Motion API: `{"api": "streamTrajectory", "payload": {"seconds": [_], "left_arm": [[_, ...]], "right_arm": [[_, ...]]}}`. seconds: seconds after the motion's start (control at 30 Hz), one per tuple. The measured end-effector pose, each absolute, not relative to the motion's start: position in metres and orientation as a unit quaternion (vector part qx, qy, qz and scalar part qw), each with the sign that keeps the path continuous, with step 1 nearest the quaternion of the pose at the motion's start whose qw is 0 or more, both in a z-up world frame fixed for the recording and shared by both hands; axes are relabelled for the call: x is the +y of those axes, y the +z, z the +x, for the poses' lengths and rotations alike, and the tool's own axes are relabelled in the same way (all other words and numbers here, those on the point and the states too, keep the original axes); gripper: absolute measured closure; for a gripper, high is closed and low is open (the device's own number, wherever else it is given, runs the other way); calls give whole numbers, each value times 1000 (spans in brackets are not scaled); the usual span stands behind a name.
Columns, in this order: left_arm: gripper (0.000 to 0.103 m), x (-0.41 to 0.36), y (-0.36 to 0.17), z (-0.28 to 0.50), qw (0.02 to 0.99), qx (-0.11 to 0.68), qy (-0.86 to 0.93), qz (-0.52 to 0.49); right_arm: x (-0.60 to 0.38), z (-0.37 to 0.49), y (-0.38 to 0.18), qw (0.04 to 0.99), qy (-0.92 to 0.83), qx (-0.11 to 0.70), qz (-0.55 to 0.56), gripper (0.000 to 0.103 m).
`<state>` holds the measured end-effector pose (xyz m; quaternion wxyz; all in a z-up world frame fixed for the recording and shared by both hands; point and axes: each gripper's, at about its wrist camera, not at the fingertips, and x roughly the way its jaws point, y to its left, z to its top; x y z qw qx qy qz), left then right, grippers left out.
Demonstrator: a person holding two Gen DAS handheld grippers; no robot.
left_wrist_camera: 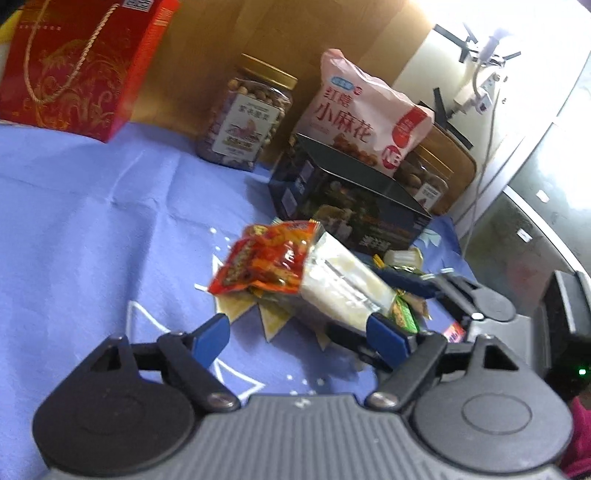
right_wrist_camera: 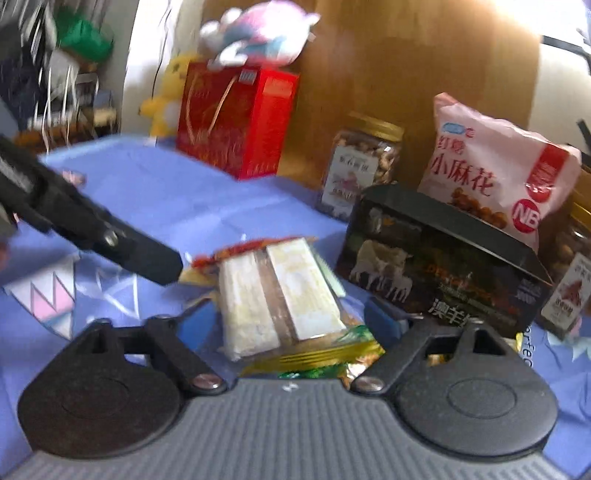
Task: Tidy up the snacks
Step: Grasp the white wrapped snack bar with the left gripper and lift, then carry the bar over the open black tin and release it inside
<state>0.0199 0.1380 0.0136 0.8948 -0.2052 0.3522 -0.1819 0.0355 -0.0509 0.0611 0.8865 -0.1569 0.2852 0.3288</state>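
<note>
- Snack pile (left_wrist_camera: pixel 295 273) heaped on the blue cloth (left_wrist_camera: pixel 92 221), just in front of the black box (left_wrist_camera: pixel 347 206).
- Pile topped by a white packet (left_wrist_camera: pixel 343 291), long and pale, lying tilted; red packet (left_wrist_camera: pixel 266 258) touching its far end, away from the box; green packet (left_wrist_camera: pixel 402 314) and gold wrappers poking out beneath.
- Left gripper (left_wrist_camera: pixel 299 336) pointed down at the pile's near edge, jaws set wide; blue pads (left_wrist_camera: pixel 210 336) on either side, the one nearer the box touching or just beside the white packet's corner, the other clear over bare cloth. Nothing clamped.
- Right gripper (right_wrist_camera: pixel 291 317) low over the pile, beside the box; white packet (right_wrist_camera: pixel 280 299) lying between its jaws with gold wrappers (right_wrist_camera: pixel 325 354) under it. Jaws partly spread; blurred pads, so cannot tell whether pressing on the packet or only flanking it.
- In the right view, left gripper's black arm (right_wrist_camera: pixel 110 240) reaching in from the side away from the box, tip just beside the pile.
- On top of the box: pink bag (left_wrist_camera: pixel 362 114), upright, leaning back.
- Behind the box, away from the pile: 1 nut jar (left_wrist_camera: pixel 247 114) with gold lid, upright on the cloth.
- A 2nd jar (left_wrist_camera: pixel 424 181) partly hidden behind the box and bag.
- Red gift box (left_wrist_camera: pixel 81 62) with cord handle standing well apart from the black box, beyond the 1st jar.
- Plush toys (right_wrist_camera: pixel 258 33) on and beside the gift box, blurred.
</note>
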Motion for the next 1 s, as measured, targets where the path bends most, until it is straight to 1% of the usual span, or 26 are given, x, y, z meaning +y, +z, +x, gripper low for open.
{"api": "streamTrajectory", "payload": {"seconds": [0.13,0.23,0.27,0.3,0.37,0.5,0.57,0.6,0.63,0.67,0.7,0.73,0.77,0.83,0.87,1.0], "left_arm": [[18,136,17,13,891,349,-208,-204],[18,130,17,8,884,349,-235,-202],[18,127,16,6,882,352,-242,-200],[18,123,15,4,880,356,-246,-195],[18,116,12,1,877,365,-249,-187],[18,109,9,-2,872,375,-258,-179],[20,105,7,-2,869,383,-259,-176],[22,103,6,-1,866,389,-259,-174],[27,100,4,-1,865,396,-257,-171],[30,97,1,-1,865,401,-252,-165],[39,95,1,-3,870,397,-248,-157],[43,93,2,-5,869,399,-250,-153],[44,93,2,-6,867,399,-253,-157],[46,95,4,-9,868,397,-252,-160],[46,95,7,-10,870,395,-249,-159],[48,98,30,-8,880,365,-260,-161]], "right_arm": [[-57,19,64,872,358,297,-150,39],[-68,-8,67,839,429,307,-137,38],[-73,-19,66,830,446,305,-136,34],[-78,-30,66,834,447,295,-137,24],[-88,-50,67,856,410,282,-140,12],[-106,-62,65,857,394,319,-92,13],[-106,-65,61,850,397,337,-83,15],[-103,-64,59,844,400,348,-77,16],[-102,-59,56,841,401,356,-70,16],[-100,-60,55,846,396,350,-67,20],[-96,-59,55,847,395,349,-66,32],[-93,-56,55,849,395,346,-66,39],[-89,-56,56,851,393,343,-65,45],[-88,-51,55,853,388,343,-56,51],[-89,-49,56,852,392,345,-50,58],[-104,-37,68,852,404,333,-5,58]]}}
